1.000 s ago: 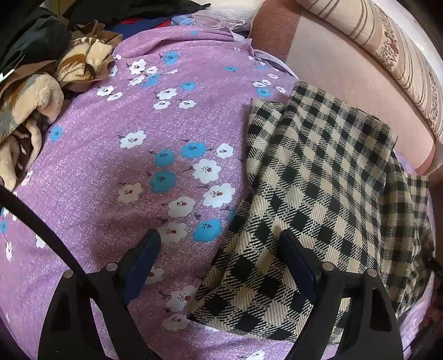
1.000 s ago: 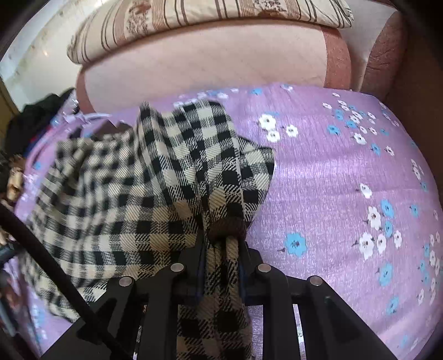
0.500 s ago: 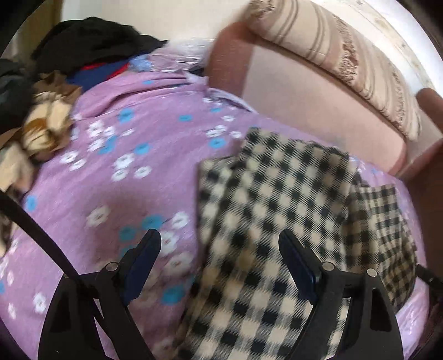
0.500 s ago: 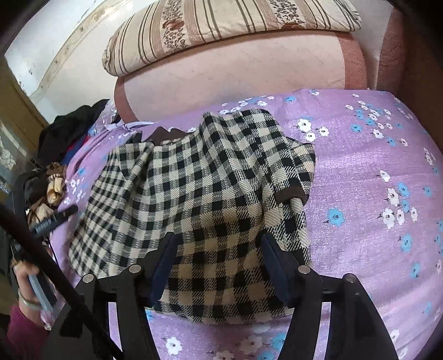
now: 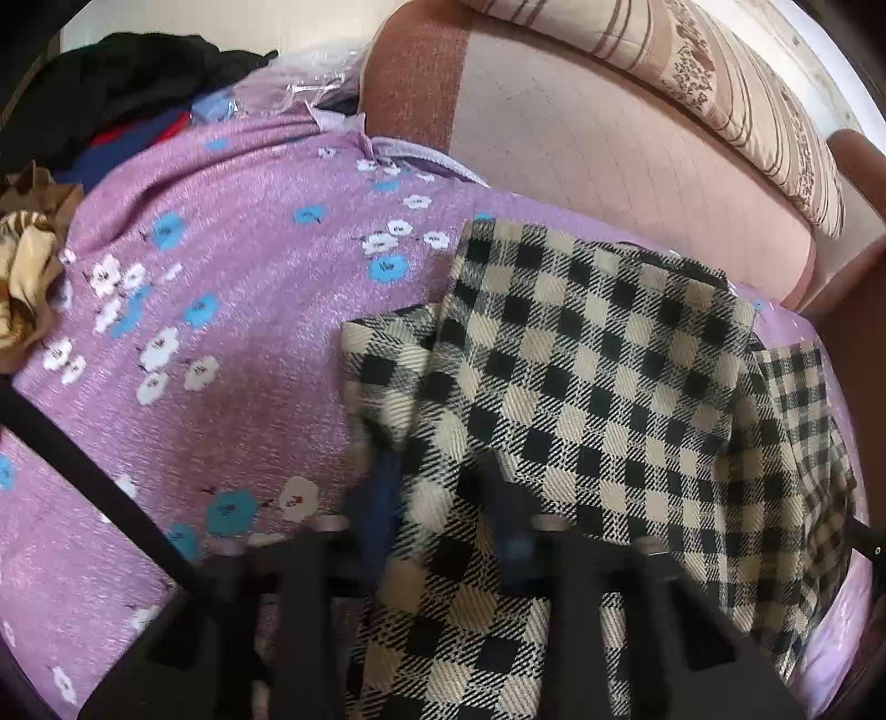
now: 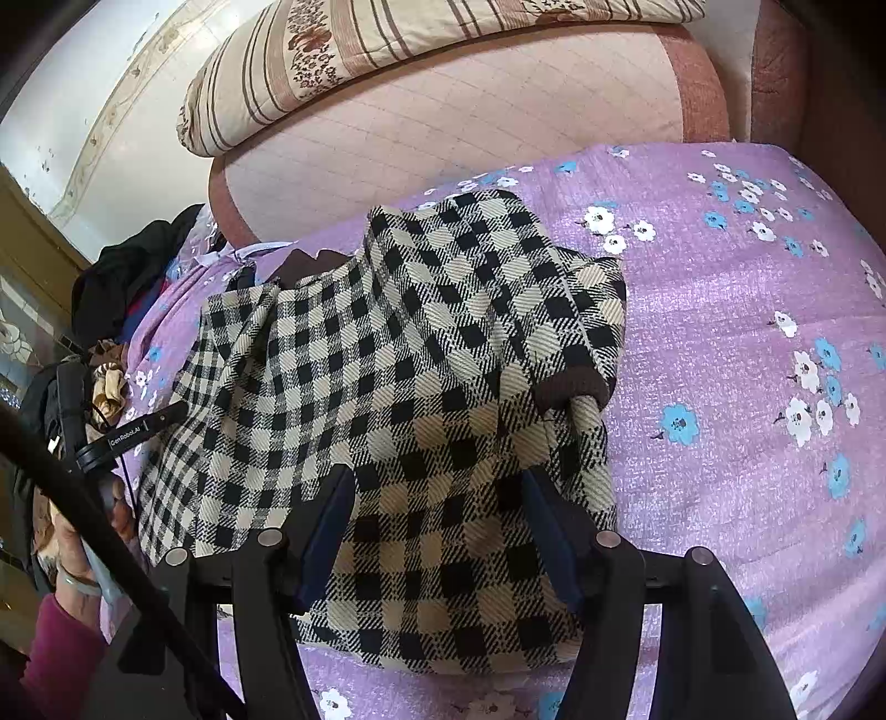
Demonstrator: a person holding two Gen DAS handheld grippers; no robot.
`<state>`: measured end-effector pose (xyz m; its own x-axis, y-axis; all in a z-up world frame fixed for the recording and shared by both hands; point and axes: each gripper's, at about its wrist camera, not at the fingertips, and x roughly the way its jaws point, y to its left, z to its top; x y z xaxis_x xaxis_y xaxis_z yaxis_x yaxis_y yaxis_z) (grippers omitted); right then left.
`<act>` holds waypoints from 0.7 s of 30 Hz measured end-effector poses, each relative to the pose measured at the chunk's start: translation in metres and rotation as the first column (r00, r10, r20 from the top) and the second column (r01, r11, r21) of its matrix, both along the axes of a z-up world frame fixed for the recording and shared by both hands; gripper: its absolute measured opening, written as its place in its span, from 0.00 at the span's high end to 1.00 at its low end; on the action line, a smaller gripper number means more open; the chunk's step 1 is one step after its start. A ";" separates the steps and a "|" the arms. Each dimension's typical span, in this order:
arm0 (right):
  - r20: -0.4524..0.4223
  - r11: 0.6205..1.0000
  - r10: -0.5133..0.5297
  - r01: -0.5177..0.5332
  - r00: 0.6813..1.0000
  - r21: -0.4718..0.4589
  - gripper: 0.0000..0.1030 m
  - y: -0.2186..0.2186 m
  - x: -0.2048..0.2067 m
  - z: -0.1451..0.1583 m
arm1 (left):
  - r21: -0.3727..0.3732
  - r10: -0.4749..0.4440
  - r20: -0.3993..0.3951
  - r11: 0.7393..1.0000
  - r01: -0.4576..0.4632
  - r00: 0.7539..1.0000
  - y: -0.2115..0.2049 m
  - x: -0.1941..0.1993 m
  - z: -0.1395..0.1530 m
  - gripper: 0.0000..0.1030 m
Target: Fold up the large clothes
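Observation:
A black-and-cream checked coat [image 6: 421, 399] lies partly folded on a purple flowered bedspread [image 6: 747, 332]. A sleeve with a brown cuff [image 6: 576, 387] lies folded across its right side. My right gripper [image 6: 437, 531] is open and empty just above the coat's near edge. In the left wrist view the same coat [image 5: 581, 399] fills the right half. My left gripper [image 5: 443, 509] is blurred, with its jaws closed in on the coat's left edge. The left gripper also shows at the coat's left side in the right wrist view [image 6: 127, 437].
A pink padded headboard [image 6: 470, 138] with a striped pillow [image 6: 415, 50] stands behind the bed. A pile of dark and brown clothes [image 5: 66, 166] lies at the far left corner of the bed. Bare bedspread [image 5: 221, 332] lies left of the coat.
My right gripper let go of the sleeve, opened and pulled back. My left gripper moved onto the coat's left edge and closed from wide open.

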<state>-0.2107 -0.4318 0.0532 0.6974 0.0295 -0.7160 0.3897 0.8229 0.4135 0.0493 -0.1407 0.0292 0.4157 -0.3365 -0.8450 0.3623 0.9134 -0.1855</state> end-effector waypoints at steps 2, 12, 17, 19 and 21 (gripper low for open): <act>0.002 1.000 0.000 0.000 1.000 -0.001 0.35 0.001 -0.001 0.000 | -0.030 0.006 -0.016 1.000 -0.007 1.000 0.008 -0.001 0.004 0.91; -0.001 1.000 0.009 -0.009 1.000 -0.008 0.35 -0.001 -0.002 0.000 | -0.020 0.086 0.003 0.996 -0.086 0.996 0.042 -0.023 0.019 0.98; 0.004 1.000 0.000 0.000 1.000 -0.015 0.35 0.000 -0.003 0.002 | -0.007 0.105 -0.028 0.994 -0.105 0.994 0.039 -0.021 0.012 0.98; 0.018 0.999 0.004 -0.004 1.000 -0.037 0.35 0.002 -0.005 0.007 | 0.020 0.097 0.004 0.995 -0.097 0.995 0.037 -0.027 0.019 0.98; 0.002 0.995 0.025 -0.025 1.000 -0.099 0.31 0.004 -0.001 0.007 | 0.043 0.100 0.001 0.994 -0.100 0.995 0.037 -0.031 0.016 0.98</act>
<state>-0.2117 -0.4274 0.0605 0.7000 -0.0240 -0.7137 0.3669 0.8695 0.3307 0.0184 -0.1035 0.0456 0.4444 -0.2566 -0.8583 0.2684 0.9522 -0.1457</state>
